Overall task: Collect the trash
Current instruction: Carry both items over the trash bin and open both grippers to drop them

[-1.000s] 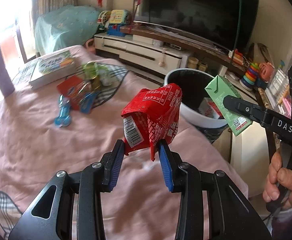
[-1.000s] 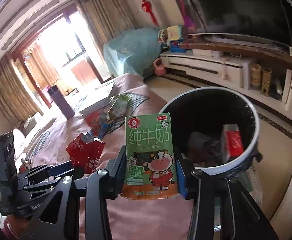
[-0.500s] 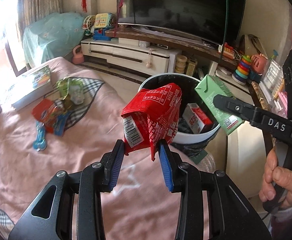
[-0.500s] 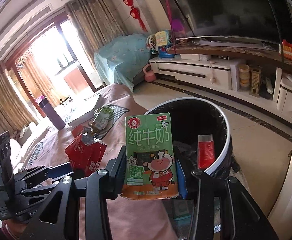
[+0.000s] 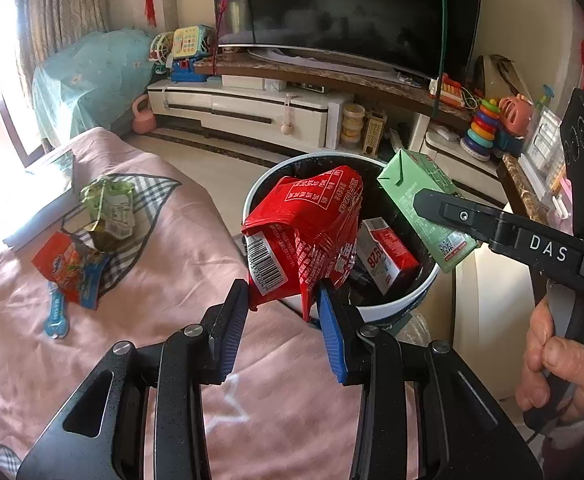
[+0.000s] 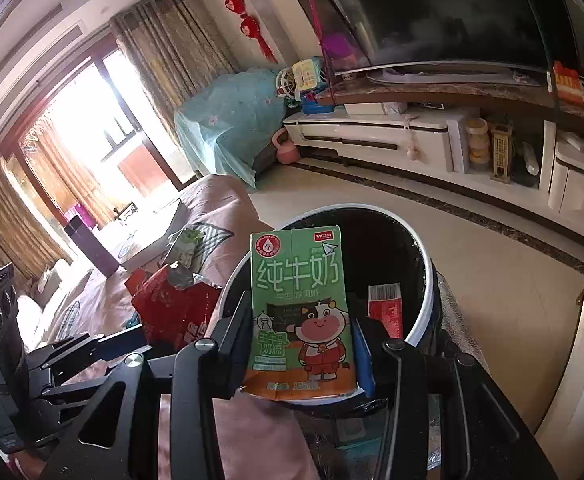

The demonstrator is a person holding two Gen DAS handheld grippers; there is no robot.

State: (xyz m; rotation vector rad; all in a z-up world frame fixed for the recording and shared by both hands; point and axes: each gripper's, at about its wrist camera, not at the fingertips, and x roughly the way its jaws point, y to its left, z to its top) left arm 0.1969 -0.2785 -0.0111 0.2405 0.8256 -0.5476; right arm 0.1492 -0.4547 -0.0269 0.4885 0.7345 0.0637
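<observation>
We hold a red wrapper (image 5: 304, 236) in the left gripper (image 5: 284, 320) and a milk carton (image 6: 300, 312) in the right gripper (image 6: 302, 344), jaws clenched, at the bin (image 5: 396, 308); a red box (image 5: 384, 252) lies inside, two wrappers (image 5: 92, 232) remain on the bed (image 5: 164, 288)

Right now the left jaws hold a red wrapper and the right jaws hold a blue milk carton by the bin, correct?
Nearly. The milk carton is green, not blue, as the right wrist view shows. The red wrapper is indeed in the left jaws, beside the bin.
</observation>
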